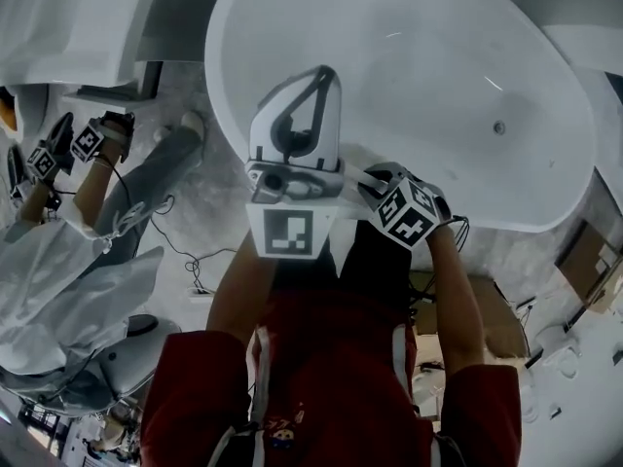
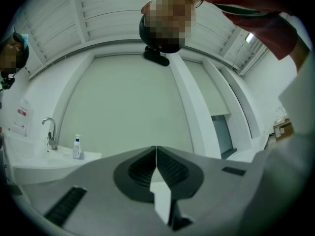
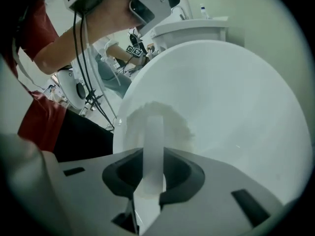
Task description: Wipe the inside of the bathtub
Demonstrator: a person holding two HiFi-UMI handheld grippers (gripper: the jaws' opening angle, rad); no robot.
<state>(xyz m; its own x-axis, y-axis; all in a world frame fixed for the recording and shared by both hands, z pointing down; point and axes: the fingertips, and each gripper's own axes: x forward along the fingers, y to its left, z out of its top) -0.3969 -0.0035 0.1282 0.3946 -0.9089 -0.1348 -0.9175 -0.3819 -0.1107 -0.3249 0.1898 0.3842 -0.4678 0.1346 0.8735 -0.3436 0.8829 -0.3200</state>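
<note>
Bathtub (image 1: 428,76): white, oval, across the upper centre and right of the head view. Its broad basin lies open around the drain (image 1: 499,127) near the right end. The near rim curves through the centre of the frame.

Pad (image 3: 156,122): fluffy and white, lying against the tub's near edge at centre left of the right gripper view. I cannot tell whether it lies on the rim or the inner wall.

Right hand-held gripper (image 3: 153,166): clamped on a flat white strip (image 3: 153,146) running up to the pad.

Left hand-held gripper (image 2: 156,154): jaws pressed together, holding nothing. It is raised at frame centre in the head view and aimed away from the tub.

Surroundings: grey marbled floor (image 1: 209,202) along the tub's left edge, with cables (image 1: 195,261) trailing over it. A second person (image 1: 58,261) stands at lower left. A second tub (image 1: 68,17) occupies the upper left corner.
</note>
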